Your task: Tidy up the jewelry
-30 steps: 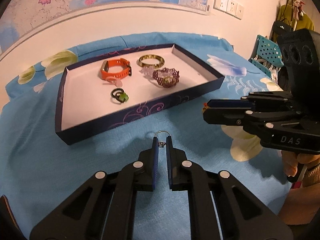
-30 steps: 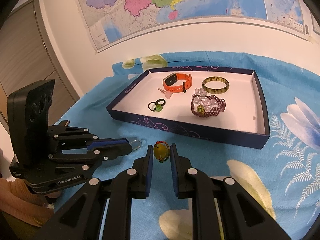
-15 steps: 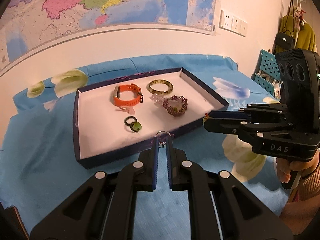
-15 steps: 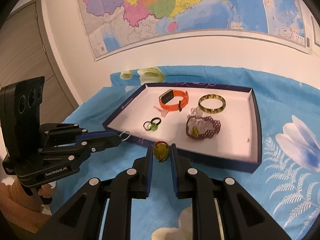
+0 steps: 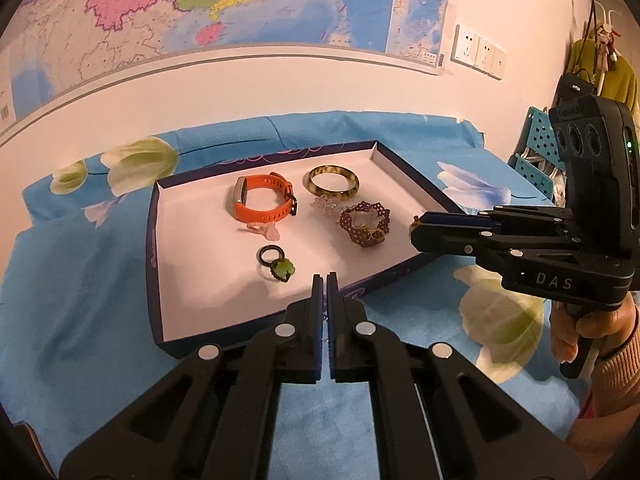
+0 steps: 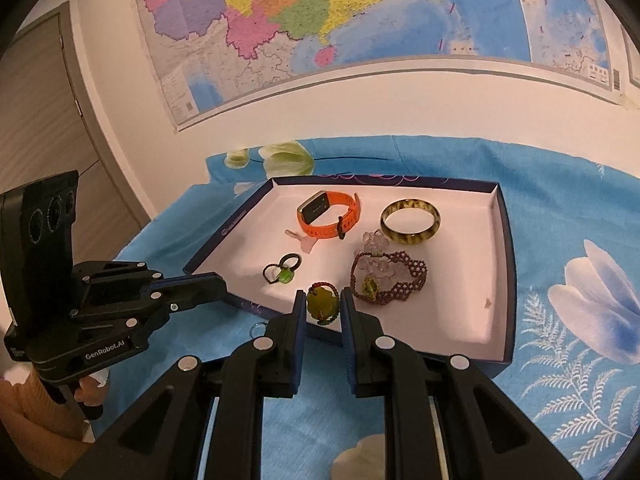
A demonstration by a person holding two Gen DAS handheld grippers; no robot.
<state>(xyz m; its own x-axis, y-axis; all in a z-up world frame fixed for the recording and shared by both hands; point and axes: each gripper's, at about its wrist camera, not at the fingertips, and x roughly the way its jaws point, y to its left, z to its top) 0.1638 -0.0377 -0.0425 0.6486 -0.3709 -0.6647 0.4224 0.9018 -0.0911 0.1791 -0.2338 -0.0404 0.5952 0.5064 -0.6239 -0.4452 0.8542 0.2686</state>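
Yellow-green and oval, the stone ring with a red beaded band (image 6: 322, 305) sits clamped between the pads of your right gripper (image 6: 322, 308), above the near wall of the navy cardboard tray (image 6: 505, 280). Your left gripper (image 5: 324, 285) has its jaws pressed together with nothing visible between them. A small silver metal ring (image 6: 258, 328) lies on the blue floral cloth (image 6: 560, 380) just outside the tray.

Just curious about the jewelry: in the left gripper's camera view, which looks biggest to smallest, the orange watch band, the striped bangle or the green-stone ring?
1. orange watch band
2. striped bangle, slightly smaller but farther away, so unsure
3. green-stone ring, clearly smallest
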